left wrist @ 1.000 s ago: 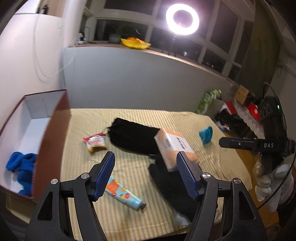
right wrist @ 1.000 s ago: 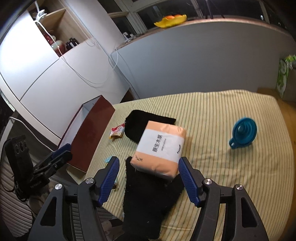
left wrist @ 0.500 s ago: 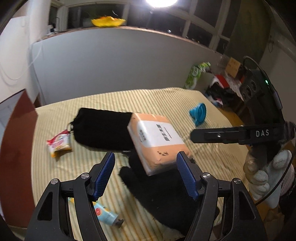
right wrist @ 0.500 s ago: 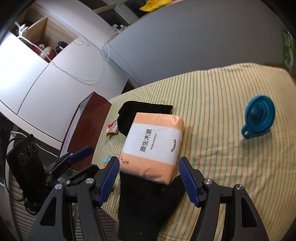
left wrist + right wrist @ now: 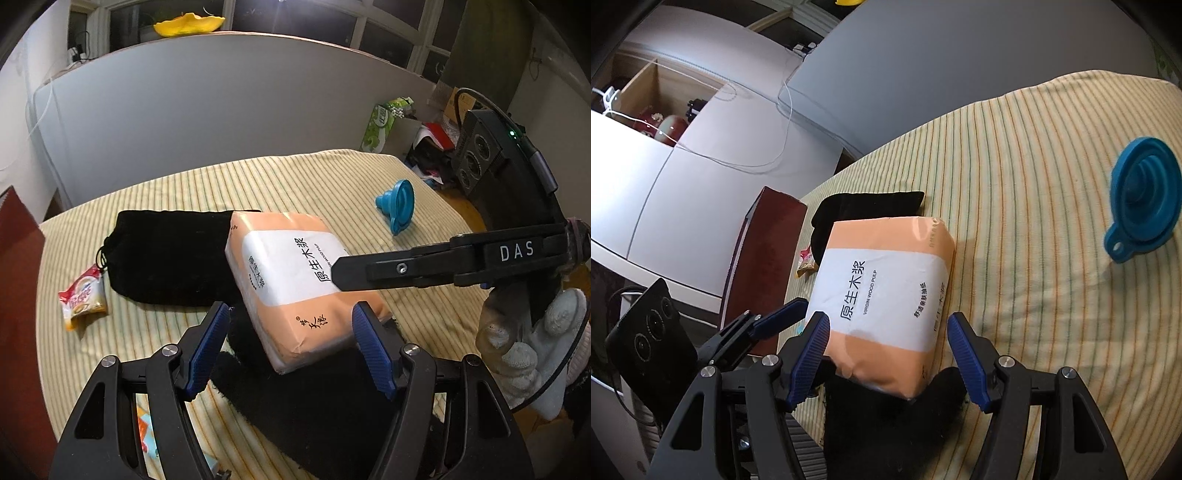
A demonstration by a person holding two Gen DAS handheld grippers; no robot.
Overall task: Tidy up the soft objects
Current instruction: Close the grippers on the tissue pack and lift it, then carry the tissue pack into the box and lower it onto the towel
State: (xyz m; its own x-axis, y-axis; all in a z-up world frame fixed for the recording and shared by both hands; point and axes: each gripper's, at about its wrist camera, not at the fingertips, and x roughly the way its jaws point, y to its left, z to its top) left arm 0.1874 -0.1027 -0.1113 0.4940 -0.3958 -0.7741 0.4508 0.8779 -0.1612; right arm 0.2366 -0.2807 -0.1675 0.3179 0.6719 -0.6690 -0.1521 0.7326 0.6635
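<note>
Both grippers reach down at a slant toward the same orange-and-white tissue pack [image 5: 295, 284], which lies on a yellow striped tablecloth [image 5: 258, 181] with its near end resting on a black fleecy cloth [image 5: 314, 413] and its far end against a black drawstring pouch [image 5: 166, 258]. The left gripper [image 5: 290, 343] has its blue-padded jaws spread, one pad on each side of the pack's near corner; I see no pad pressing into the wrapper. The right gripper [image 5: 886, 354] is likewise spread wide, its pads flanking the pack's near end with a gap on the right side. In the left wrist view the right gripper's black finger crosses in from the right above the pack, carried by a hand in a light knit glove [image 5: 532, 354]. In the right wrist view the left gripper's blue tips sit just left of the pack. A blue collapsible funnel [image 5: 1141, 199] lies well apart to the right, a small snack packet [image 5: 83, 299] sits left of the pouch, and a dark red box [image 5: 761, 266] stands at the table's left edge.
</note>
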